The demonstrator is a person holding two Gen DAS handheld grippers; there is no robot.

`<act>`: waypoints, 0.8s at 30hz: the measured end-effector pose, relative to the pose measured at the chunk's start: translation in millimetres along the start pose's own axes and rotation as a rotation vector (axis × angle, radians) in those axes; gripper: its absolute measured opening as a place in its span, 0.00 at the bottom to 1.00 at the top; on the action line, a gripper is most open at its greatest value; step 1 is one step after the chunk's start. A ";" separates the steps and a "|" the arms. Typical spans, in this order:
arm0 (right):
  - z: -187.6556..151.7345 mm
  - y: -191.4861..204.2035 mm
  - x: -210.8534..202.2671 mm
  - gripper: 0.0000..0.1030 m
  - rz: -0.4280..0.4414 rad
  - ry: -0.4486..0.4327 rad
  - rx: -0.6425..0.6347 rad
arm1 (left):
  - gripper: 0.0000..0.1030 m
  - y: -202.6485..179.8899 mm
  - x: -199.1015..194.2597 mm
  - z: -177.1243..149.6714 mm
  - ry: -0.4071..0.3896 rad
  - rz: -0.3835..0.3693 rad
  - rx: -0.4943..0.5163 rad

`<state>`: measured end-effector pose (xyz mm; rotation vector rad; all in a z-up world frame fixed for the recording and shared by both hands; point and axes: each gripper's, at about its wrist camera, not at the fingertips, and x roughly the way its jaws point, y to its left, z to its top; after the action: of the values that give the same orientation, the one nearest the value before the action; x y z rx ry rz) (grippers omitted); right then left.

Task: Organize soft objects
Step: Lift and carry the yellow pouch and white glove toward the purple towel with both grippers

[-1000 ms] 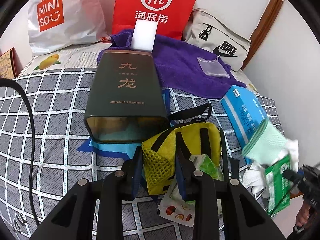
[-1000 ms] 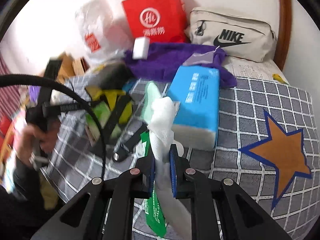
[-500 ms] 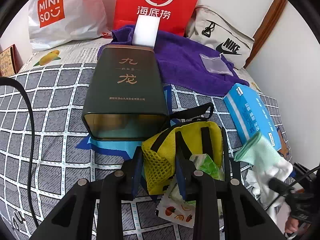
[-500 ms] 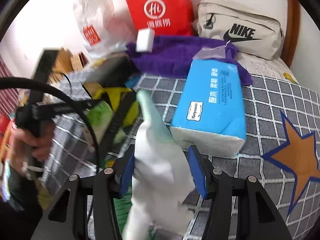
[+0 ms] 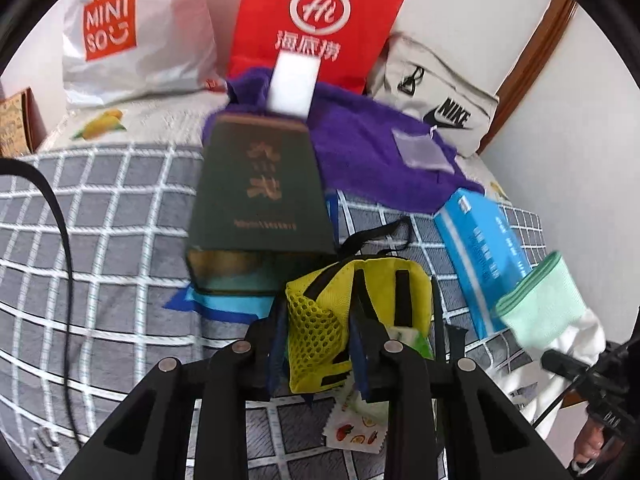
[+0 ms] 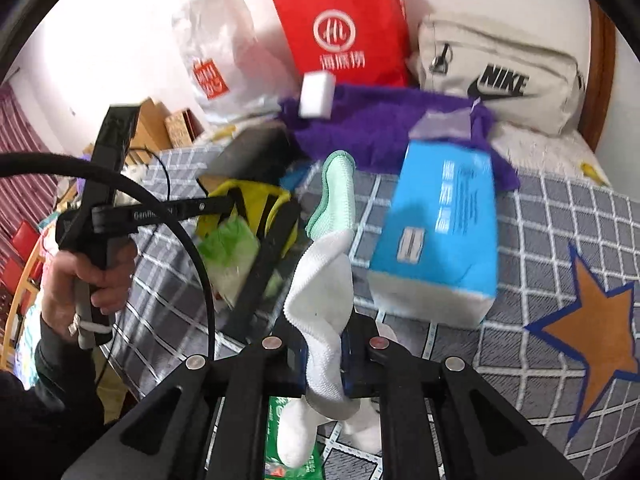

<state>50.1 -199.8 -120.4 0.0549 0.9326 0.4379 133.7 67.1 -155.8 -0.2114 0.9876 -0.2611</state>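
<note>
Now my left gripper (image 5: 318,344) pinches the yellow mesh pouch's (image 5: 360,312) rim, propping its mouth open on the checked bedspread (image 5: 100,248). My right gripper (image 6: 326,354) clamps the white glove (image 6: 324,300), long axis upright, green cuff away from me. Next, I judge, it goes cuff-first into the pouch.

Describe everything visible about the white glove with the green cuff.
The glove looks like a white knit with a mint-green ribbed cuff edged in darker green. It hangs limp and twisted, cuff pointing up and away, fingers drooping below the right tongs, which are shut on its white middle. It is lifted above the checked bedspread, in front of the blue tissue pack. From the left wrist view, the cuff overlaps that pack's near end.
</note>
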 end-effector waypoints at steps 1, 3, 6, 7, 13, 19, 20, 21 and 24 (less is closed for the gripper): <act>3.8 -0.6 -3.9 0.11 0.010 -0.010 0.006 | 0.25 -0.1 -4.8 1.8 -0.010 0.004 0.005; 12.2 -0.4 -6.7 0.11 0.016 -0.028 0.018 | 0.25 -0.1 -14.4 5.7 -0.026 0.010 0.010; 22.0 -1.8 -11.1 0.11 0.007 -0.042 0.009 | 0.25 2.6 -27.6 14.0 -0.055 0.009 0.000; 25.3 -3.2 -12.3 0.11 0.009 -0.046 0.010 | 0.25 2.6 -30.6 16.9 -0.063 0.014 0.001; 44.3 -8.4 -15.0 0.11 0.010 -0.075 0.013 | 0.25 1.8 -48.3 35.1 -0.103 0.036 0.016; 60.5 -19.0 -14.3 0.11 0.016 -0.102 0.018 | 0.25 -0.5 -51.7 54.3 -0.118 0.048 0.035; 63.6 -21.2 -14.1 0.11 0.017 -0.106 0.018 | 0.25 -0.5 -50.7 58.8 -0.119 0.049 0.035; 68.8 -23.1 -13.6 0.11 0.017 -0.108 0.016 | 0.25 0.1 -50.6 61.6 -0.119 0.049 0.033; 80.6 -27.7 -11.7 0.11 0.015 -0.122 0.018 | 0.25 -0.8 -48.7 73.0 -0.125 0.046 0.038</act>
<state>116.9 -218.2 -69.5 0.1040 0.8161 0.4353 169.6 85.7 -77.9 -0.1683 0.8616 -0.2220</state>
